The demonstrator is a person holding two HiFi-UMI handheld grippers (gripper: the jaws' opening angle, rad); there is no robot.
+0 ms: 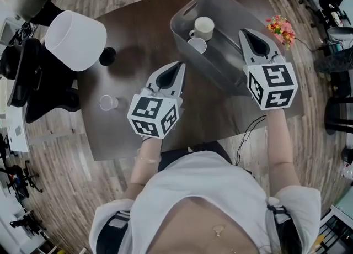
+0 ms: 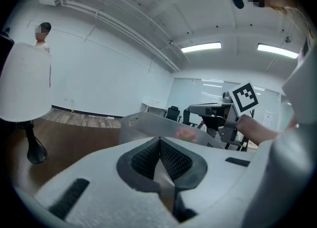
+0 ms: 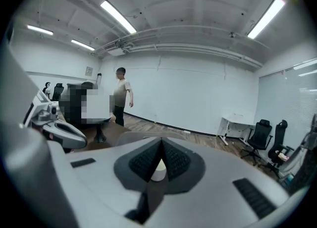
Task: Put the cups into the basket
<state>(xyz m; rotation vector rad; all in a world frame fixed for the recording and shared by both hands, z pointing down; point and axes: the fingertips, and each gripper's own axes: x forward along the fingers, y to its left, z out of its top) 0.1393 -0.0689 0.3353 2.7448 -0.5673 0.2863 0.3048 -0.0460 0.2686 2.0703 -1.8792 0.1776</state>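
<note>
A grey plastic basket (image 1: 184, 28) stands at the far side of the dark table (image 1: 132, 32). Inside it sit a white mug (image 1: 203, 27) and a second white cup (image 1: 197, 45). A small clear cup (image 1: 108, 102) stands on the table to the left, apart from both grippers. My left gripper (image 1: 180, 65) hangs over the table just short of the basket, jaws shut and empty (image 2: 160, 140). My right gripper (image 1: 244, 32) is raised over the basket's right part, shut with nothing held (image 3: 161, 142). The basket (image 2: 148, 125) shows ahead in the left gripper view.
A white lamp shade (image 1: 75, 40) on a black base (image 1: 107, 56) stands at the table's left. Orange-pink flowers (image 1: 280, 28) lie beyond the basket on the right. Black office chairs (image 1: 38, 81) crowd the left edge. A person (image 3: 121, 95) stands far off in the room.
</note>
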